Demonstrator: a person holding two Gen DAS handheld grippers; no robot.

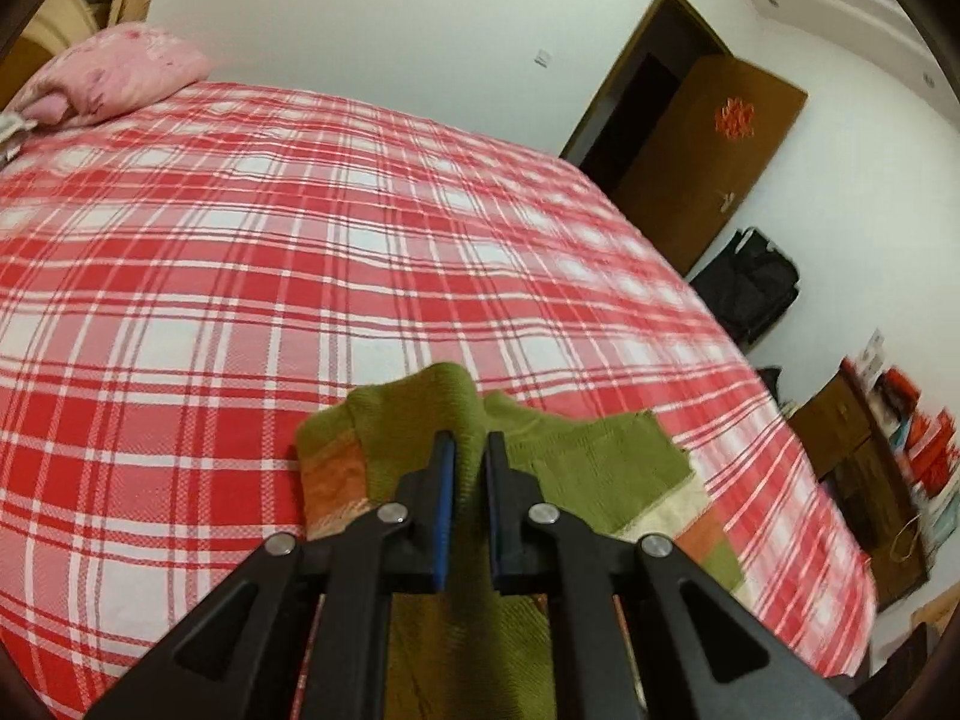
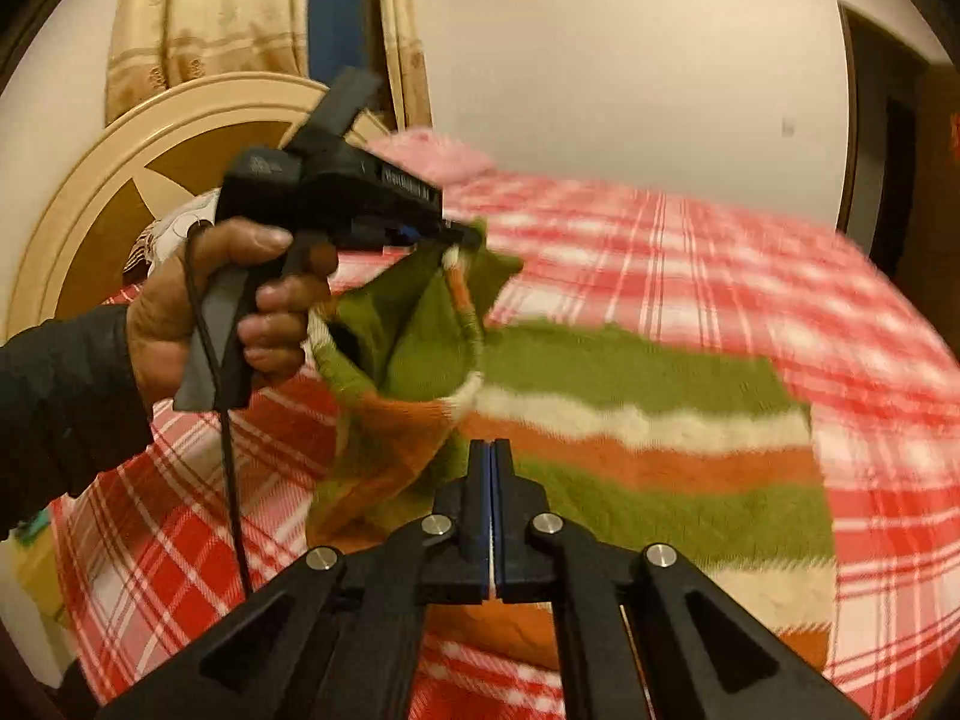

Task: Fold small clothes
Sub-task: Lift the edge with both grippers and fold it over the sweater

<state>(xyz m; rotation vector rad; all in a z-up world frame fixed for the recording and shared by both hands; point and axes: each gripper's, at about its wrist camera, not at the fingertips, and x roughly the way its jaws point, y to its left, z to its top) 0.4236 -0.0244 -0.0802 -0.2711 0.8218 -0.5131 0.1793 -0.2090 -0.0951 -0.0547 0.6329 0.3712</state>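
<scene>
A small knit garment (image 2: 630,372) with green, orange and cream stripes lies partly on the red plaid bed (image 2: 720,252), and its left part is lifted and bunched. In the left wrist view my left gripper (image 1: 469,441) is shut on a raised fold of the garment's (image 1: 600,456) green knit. The right wrist view shows that same left gripper (image 2: 468,237) held by a hand (image 2: 180,312), pinching the cloth up above the bed. My right gripper (image 2: 492,447) is shut on the garment's near edge, with a thin cream strip showing between its jaws.
A pink pillow (image 1: 114,72) lies at the head of the bed (image 1: 240,240), before a cream headboard (image 2: 120,180) and curtains (image 2: 210,18). Beyond the bed's far side stand an open brown door (image 1: 708,150), a black bag (image 1: 750,288) and a wooden cabinet (image 1: 852,450).
</scene>
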